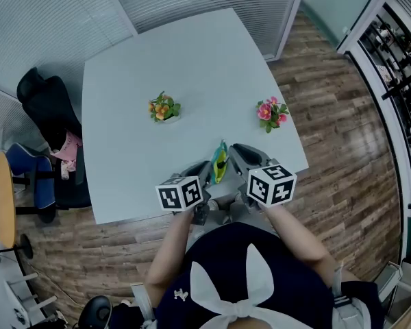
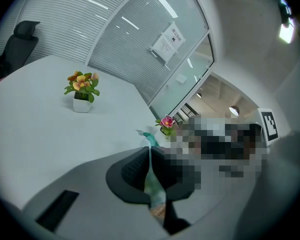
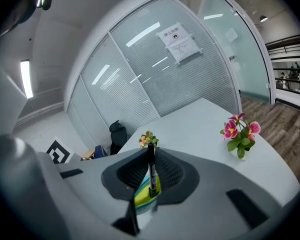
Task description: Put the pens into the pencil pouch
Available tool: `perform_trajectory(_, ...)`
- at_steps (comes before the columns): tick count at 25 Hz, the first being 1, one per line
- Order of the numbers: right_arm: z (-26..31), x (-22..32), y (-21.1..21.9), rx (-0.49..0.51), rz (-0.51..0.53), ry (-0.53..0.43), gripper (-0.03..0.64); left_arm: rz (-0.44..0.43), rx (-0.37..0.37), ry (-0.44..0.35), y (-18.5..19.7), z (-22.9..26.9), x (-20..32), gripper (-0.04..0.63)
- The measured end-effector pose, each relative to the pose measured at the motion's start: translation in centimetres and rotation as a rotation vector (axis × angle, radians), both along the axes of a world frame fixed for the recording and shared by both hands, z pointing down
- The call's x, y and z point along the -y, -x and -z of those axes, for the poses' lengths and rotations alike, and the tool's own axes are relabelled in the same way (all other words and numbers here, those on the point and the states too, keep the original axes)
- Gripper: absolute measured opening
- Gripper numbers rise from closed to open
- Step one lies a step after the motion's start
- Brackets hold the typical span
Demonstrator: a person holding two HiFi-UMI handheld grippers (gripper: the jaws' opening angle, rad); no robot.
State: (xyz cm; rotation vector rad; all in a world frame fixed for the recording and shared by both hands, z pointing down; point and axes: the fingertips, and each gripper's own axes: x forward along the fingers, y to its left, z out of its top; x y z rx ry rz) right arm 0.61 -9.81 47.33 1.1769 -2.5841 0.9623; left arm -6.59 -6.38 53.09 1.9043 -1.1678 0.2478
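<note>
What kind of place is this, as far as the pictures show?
Most likely an office meeting room: a large pale table, glass partition walls with blinds, and a black office chair beside the table.

Nothing can be read: the paper notice [image 3: 179,43] on the glass partition [image 3: 121,79] bears print too small.

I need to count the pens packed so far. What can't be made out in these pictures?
- Inside of the pencil pouch: head view, too small and edge-on; pen count unknowable.
- Pen lower end: right gripper view, hidden by the pouch.
- Area right of the left hand-held gripper: left gripper view, mosaic patch.
</note>
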Motion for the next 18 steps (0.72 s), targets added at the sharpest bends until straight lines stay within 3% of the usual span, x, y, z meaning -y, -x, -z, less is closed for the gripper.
perform_trajectory(18, -2.6, -2.3, 1.2, -0.042, 0.133, 0.087, 0.048, 0.015, -0.008, -0.001, 0.4, 0.3, 0.0, 0.031)
